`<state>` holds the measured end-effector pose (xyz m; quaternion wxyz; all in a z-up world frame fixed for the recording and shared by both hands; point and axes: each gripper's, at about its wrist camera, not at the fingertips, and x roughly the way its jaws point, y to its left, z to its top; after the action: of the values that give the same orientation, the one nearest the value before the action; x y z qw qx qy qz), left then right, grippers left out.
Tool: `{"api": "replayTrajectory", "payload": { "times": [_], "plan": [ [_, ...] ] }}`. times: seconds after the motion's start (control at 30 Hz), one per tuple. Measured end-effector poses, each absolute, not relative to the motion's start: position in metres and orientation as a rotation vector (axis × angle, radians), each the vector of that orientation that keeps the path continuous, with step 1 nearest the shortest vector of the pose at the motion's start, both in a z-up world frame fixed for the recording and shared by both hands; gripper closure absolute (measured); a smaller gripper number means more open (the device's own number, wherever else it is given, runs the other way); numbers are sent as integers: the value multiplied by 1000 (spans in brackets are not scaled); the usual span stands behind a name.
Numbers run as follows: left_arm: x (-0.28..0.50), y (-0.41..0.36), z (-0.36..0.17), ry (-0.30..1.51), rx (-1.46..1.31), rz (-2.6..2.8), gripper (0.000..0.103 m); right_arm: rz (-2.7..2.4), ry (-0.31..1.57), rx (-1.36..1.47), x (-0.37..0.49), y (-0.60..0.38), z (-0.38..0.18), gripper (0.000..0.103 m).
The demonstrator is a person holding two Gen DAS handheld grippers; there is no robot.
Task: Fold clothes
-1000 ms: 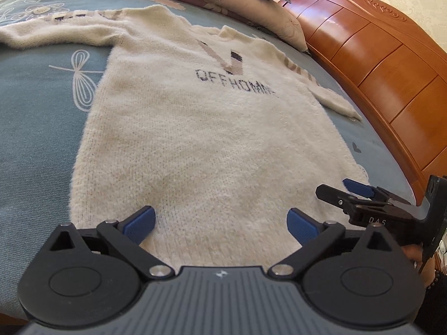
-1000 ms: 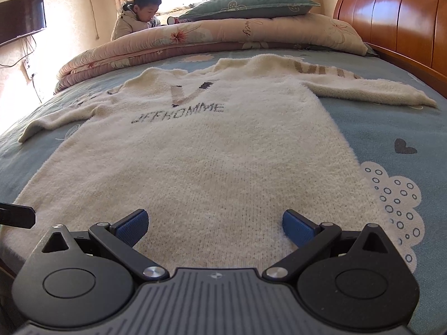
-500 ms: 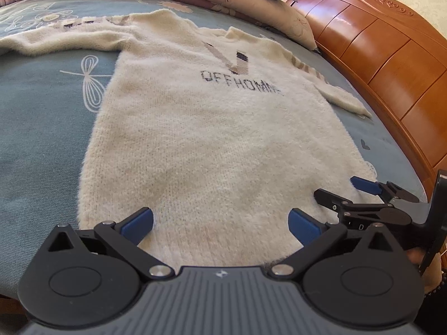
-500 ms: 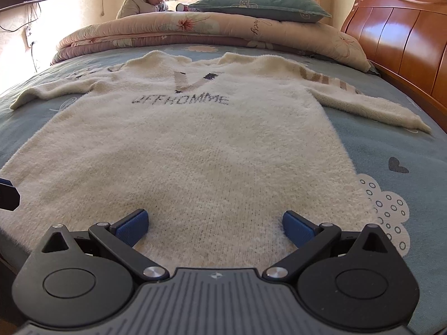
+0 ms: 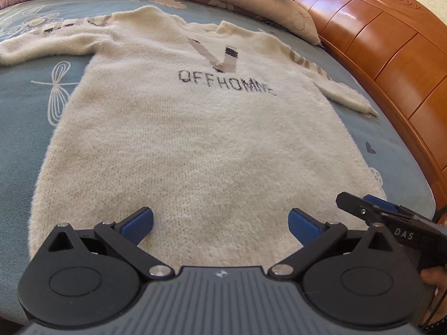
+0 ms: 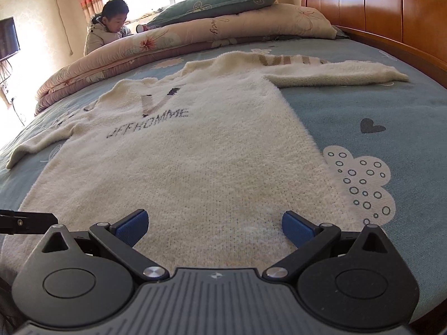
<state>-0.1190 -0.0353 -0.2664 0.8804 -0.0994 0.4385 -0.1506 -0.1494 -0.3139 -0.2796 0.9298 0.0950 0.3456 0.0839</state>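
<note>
— What is being hidden?
— The sweater's [image 5: 195, 145] near hem is being covered by both grippers, left gripper [image 5: 220, 223] and right gripper [image 6: 213, 224].
— And the fingers?
— Being held spread, nothing gripped; the sweater is being left flat on the bed [image 6: 377, 106].

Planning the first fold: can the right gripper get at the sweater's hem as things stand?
Probably yes. The right gripper is open just over the sweater hem, with nothing lying between.

Sweater [image 5: 195, 145] hem hidden behind tool bodies, both views; left sleeve end cut off, left-wrist view.
</note>
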Motion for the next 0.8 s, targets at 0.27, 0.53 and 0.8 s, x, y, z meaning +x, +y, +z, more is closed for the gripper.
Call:
{"api": "replayTrajectory", "payload": {
  "times": [0.27, 0.53, 0.8],
  "plan": [
    [-99, -23, -250, 935, -279, -315, 1, 200, 726, 306, -147, -323, -273, 0],
    [-21, 0, -193, 780, -321, -317, 1, 241, 719, 199, -146, -300, -275, 0],
    [93, 12, -202, 755, -413, -263, 2, 236, 699, 78, -143, -289, -280, 0]
  ]
}}
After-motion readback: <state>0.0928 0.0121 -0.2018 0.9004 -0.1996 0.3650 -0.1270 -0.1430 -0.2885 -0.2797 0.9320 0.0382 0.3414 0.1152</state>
